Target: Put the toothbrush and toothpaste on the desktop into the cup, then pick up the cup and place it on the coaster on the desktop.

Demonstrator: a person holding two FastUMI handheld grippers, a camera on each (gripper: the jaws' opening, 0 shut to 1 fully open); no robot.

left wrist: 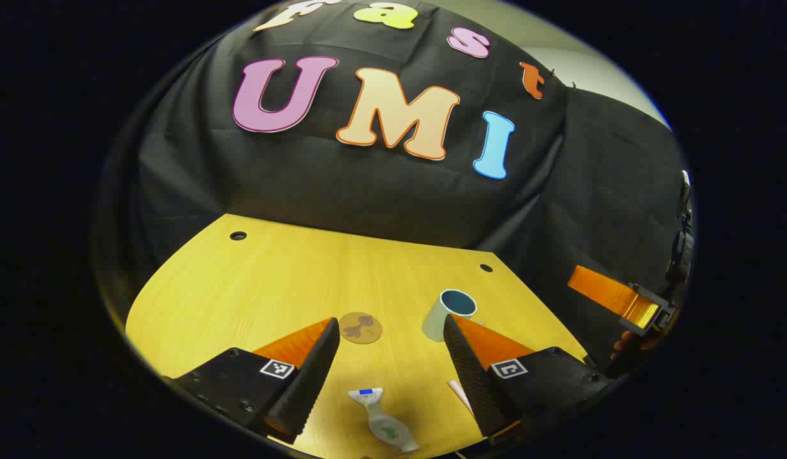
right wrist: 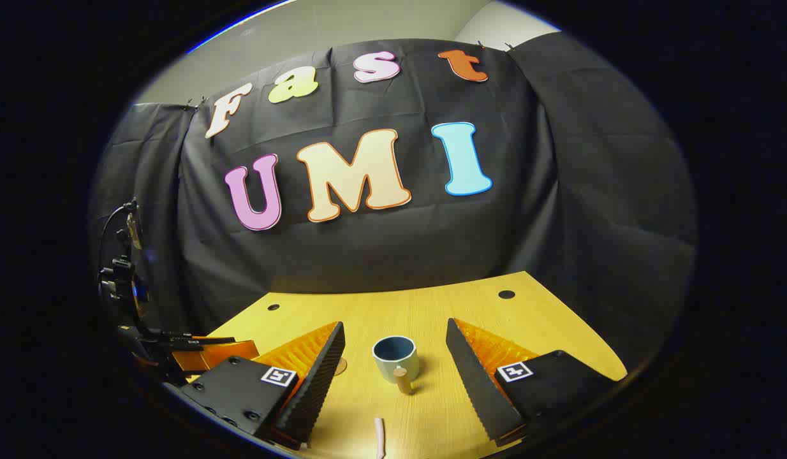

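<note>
Left gripper view: left tool [left wrist: 389, 357] wide open, nothing held, above near edge of tabletop [left wrist: 253, 280].
Right gripper view: right tool [right wrist: 393, 363] wide open, nothing held, aimed at cup [right wrist: 395, 358].
Toothpaste: white tube [left wrist: 382, 421] flat on tabletop, between left tool's fingers, cap end away from cam.
Toothbrush: pale pink handle [left wrist: 460, 393] partly hidden by left tool's finger; short pink end [right wrist: 379, 436] seen near bottom of right gripper view; head not visible.
Cup: pale green w/ dark blue inside [left wrist: 449, 313], upright, open top, wooden handle facing right tool; just right of coaster.
Coaster: round, brown, dark pattern [left wrist: 360, 327], bare, apart from cup.
Risk 1: tube thin + flat, fingers may scrape tabletop or slide off; cause: low profile, soft body.
Risk 2: toothbrush near tabletop edge, a nudge could knock it off.
Risk 3: cup light, may tip if long items dropped in at a slant or rim bumped.
Risk 4: tools close together, collision poss. over cup.
Surface: yellow wood-grain tabletop, dark holes near back corners.
Room: black cloth wall behind, pale wall above; cabling/gear at booth side.
</note>
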